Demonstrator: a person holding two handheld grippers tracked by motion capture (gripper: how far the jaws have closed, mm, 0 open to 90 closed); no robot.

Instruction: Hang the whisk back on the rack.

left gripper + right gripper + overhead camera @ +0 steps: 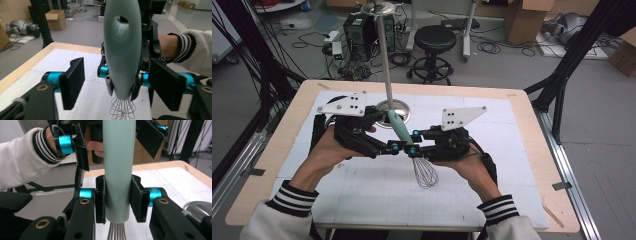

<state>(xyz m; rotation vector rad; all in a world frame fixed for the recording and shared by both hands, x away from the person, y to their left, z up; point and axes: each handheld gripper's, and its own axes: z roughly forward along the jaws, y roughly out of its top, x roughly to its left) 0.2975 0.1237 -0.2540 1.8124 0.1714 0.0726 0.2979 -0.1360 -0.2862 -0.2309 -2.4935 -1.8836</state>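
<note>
Just beyond the left claw point(394, 148) and the right claw point(414, 150), a round metal base point(403, 107) sits on the white-covered tabletop point(287, 130), with its pole point(384, 55) rising upright. Well beyond both claws, on the floor, stand a black stool point(434, 37), a computer tower point(359, 30) among loose cables point(492, 47), and a cardboard box point(524, 17).

The whisk point(412, 145) stood over the middle of the worktop point(522, 125), wires down, between the left gripper point(393, 147) and right gripper point(414, 144). A bowl point(401, 107) sat behind it. A stool point(435, 37) stood on the floor beyond.
</note>
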